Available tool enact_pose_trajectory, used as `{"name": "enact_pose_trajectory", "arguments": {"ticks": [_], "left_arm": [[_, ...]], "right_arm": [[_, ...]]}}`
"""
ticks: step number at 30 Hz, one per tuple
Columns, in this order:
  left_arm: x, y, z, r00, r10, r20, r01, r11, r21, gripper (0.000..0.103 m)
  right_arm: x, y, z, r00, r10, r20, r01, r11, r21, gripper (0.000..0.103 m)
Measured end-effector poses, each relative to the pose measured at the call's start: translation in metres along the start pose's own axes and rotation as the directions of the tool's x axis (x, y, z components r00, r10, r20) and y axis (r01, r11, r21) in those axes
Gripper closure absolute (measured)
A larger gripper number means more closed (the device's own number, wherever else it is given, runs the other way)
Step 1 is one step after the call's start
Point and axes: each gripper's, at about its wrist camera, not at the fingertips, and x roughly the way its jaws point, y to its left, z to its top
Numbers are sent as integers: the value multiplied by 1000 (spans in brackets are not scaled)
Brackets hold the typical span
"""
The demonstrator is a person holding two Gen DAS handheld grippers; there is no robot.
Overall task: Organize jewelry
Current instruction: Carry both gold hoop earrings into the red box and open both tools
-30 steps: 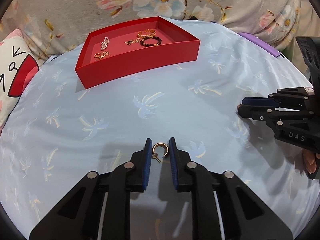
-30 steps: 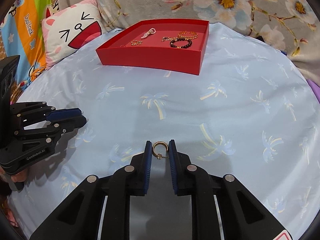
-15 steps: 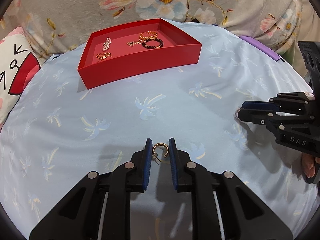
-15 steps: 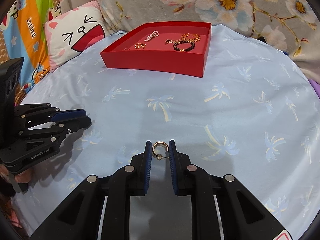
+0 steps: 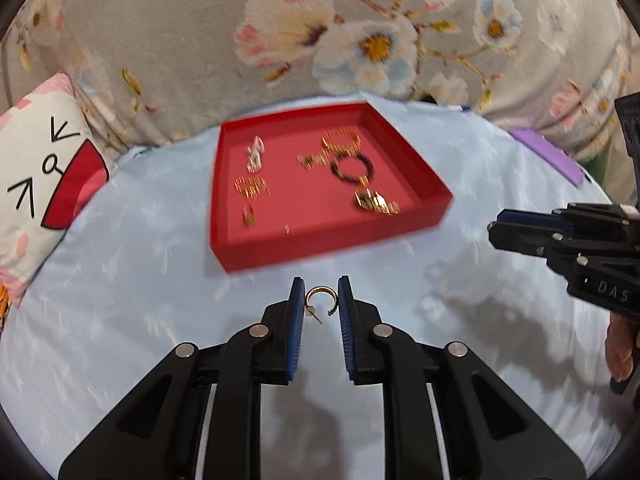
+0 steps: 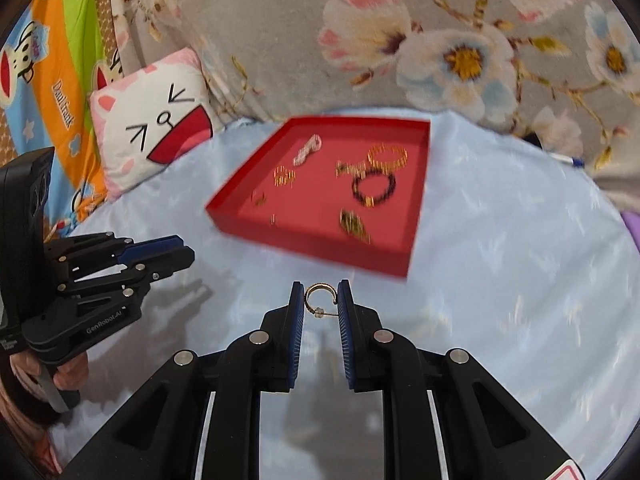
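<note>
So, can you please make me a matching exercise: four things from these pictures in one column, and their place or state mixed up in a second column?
Things:
1. gold hoop earring
2. black bead bracelet
3. cat-face pillow
4. red tray

Places or states:
a. lies inside the tray
b. beside the blue cloth, at its far left
c. pinched between blue pads
d. rests on the blue palm-print cloth

Pairs: 1-c, 2-a, 3-b, 4-d

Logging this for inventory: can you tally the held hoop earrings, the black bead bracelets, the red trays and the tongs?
Gold hoop earrings: 2, the left earring in the left tongs, the right earring in the right tongs
Black bead bracelet, in the tray: 1
Red tray: 1
Tongs: 2
Total: 6
</note>
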Motion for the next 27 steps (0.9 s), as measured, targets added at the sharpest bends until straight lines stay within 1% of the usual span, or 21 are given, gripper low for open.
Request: {"name": "enact_pose_trajectory", "arguments": {"ticks": [3, 5, 7, 9, 13, 18, 24, 27], "left_arm": [[15, 8, 33, 1000, 17, 15, -17, 1000, -17, 87], [28, 13, 51, 999, 36, 30, -36, 999, -24, 87], [42, 17, 64, 999, 42, 29, -41, 999, -35, 87], [64, 23, 73, 999, 43, 6, -42, 998, -52, 87], [99, 30, 77, 997, 60, -41, -63, 996, -63, 87], [123, 34, 75, 995, 73, -73, -77, 996, -53, 87], [141, 40, 75, 993, 76, -92, -82, 995, -63, 86], [146, 40, 74, 992, 87, -96, -92, 994, -59, 86]], "right_arm": [[21, -2, 37, 1000, 16, 16, -16, 1000, 22, 87], [40, -4, 57, 1000, 29, 12, -30, 998, 46, 87], [58, -5, 69, 999, 53, -4, -53, 996, 78, 87], [80, -6, 78, 997, 67, -26, -64, 993, 103, 87], [117, -5, 85, 994, 81, -75, -71, 989, 127, 87], [149, -4, 84, 991, 67, -114, -53, 991, 124, 87], [167, -5, 84, 991, 28, -131, -14, 995, 103, 87], [169, -6, 84, 992, 12, -122, -1, 996, 95, 86]]}}
